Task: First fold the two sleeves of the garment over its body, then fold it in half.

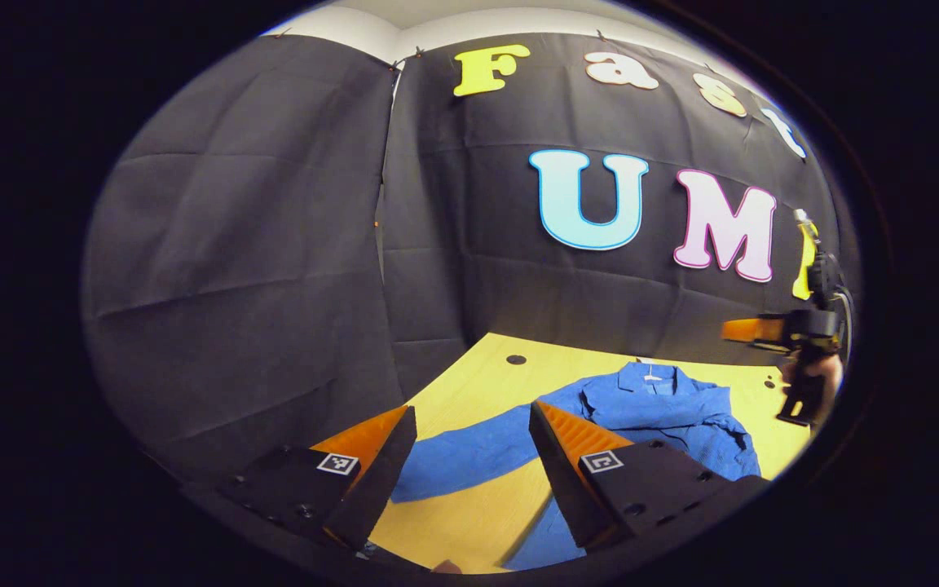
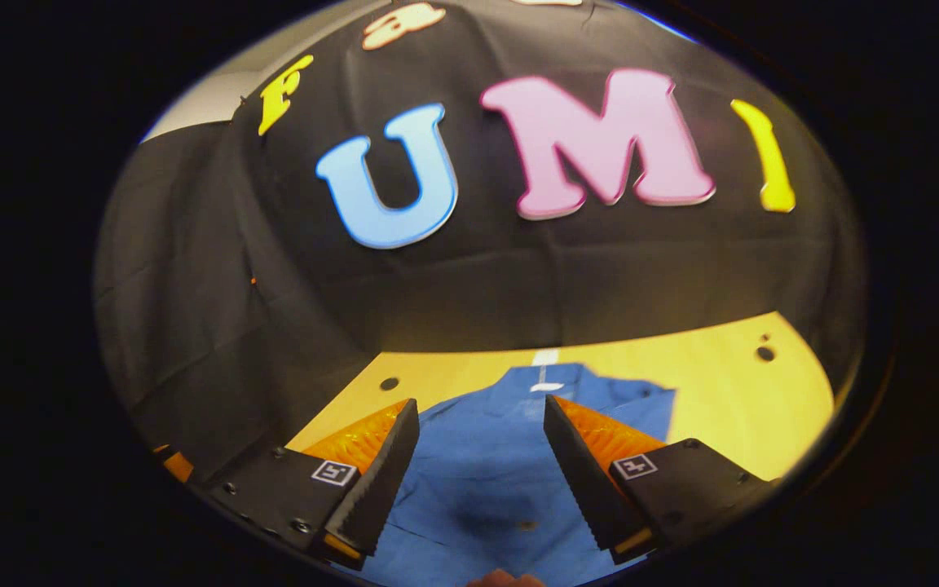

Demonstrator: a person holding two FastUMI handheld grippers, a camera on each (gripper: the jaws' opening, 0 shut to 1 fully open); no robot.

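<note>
The blue shirt [image 1: 665, 416] lies flat on the yellow table [image 1: 486, 383], one sleeve [image 1: 469, 456] stretched out beneath the left gripper [image 1: 473, 424], whose fingers stand apart. The right gripper [image 2: 482, 416] hangs over the shirt's body, fingers spread and holding nothing.

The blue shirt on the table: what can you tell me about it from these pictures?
The blue collared cloth shirt lies spread on the yellow wooden table, collar toward the black cloth wall. A small white tag shows inside the collar, and a button shows on its front in the right gripper view. One long sleeve stretches out sideways across the table, not folded over the body. The fabric looks soft and slightly wrinkled. Neither gripper grips it.
</note>
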